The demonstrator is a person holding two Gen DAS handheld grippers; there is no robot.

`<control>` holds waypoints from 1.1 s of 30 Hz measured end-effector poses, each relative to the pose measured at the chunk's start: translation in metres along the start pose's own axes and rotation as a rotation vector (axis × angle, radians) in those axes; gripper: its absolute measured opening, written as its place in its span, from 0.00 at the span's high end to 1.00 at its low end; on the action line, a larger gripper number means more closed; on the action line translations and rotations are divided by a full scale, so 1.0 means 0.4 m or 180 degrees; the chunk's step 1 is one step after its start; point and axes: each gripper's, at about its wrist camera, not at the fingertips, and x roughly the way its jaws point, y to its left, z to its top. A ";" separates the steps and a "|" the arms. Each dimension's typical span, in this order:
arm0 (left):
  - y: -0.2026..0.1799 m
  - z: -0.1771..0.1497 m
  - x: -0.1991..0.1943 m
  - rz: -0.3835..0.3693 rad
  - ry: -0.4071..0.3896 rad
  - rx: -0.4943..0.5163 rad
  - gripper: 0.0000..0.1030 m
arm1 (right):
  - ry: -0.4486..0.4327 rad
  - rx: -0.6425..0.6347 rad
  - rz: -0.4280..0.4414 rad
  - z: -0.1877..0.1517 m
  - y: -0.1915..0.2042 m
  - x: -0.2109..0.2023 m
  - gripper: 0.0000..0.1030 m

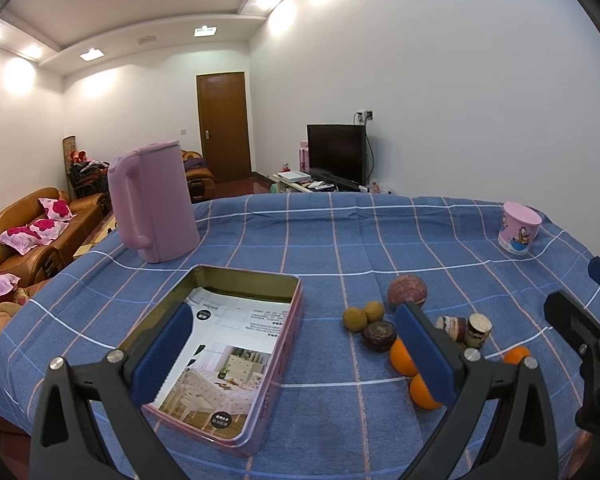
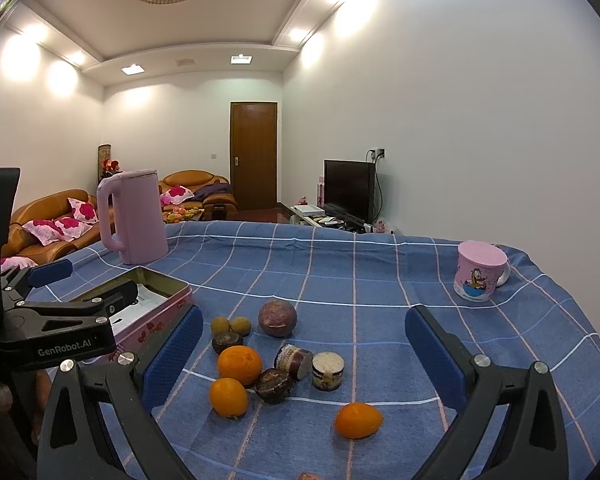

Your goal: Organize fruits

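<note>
A pink tin box (image 1: 260, 412) lined with a printed sheet lies open on the blue checked cloth; it also shows in the right wrist view (image 2: 156, 322). Right of it lies a cluster of fruit: three oranges (image 2: 239, 365), a round purple fruit (image 2: 277, 317), two small yellow-brown fruits (image 2: 230, 325), dark mangosteens (image 2: 273, 385) and two cut cylinder pieces (image 2: 327, 370). My left gripper (image 1: 300, 344) is open and empty, over the box's near end. My right gripper (image 2: 304, 356) is open and empty, just short of the fruit.
A pink kettle (image 1: 152, 200) stands at the table's far left. A pink cartoon mug (image 2: 480, 270) stands at the far right. The table's edge drops off behind them toward sofas and a TV.
</note>
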 end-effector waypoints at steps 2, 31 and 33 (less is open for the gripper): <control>0.001 0.000 0.001 -0.0007 0.0005 -0.0003 0.00 | 0.0008 0.0001 -0.0004 0.002 0.000 0.001 0.01; -0.166 -0.109 0.093 -0.0580 0.0632 0.0309 0.19 | 0.0993 0.0100 -0.0039 -0.137 -0.126 0.119 0.45; -0.170 -0.114 0.098 -0.0625 0.0680 0.0295 0.22 | 0.1072 0.0073 -0.0036 -0.147 -0.123 0.128 0.46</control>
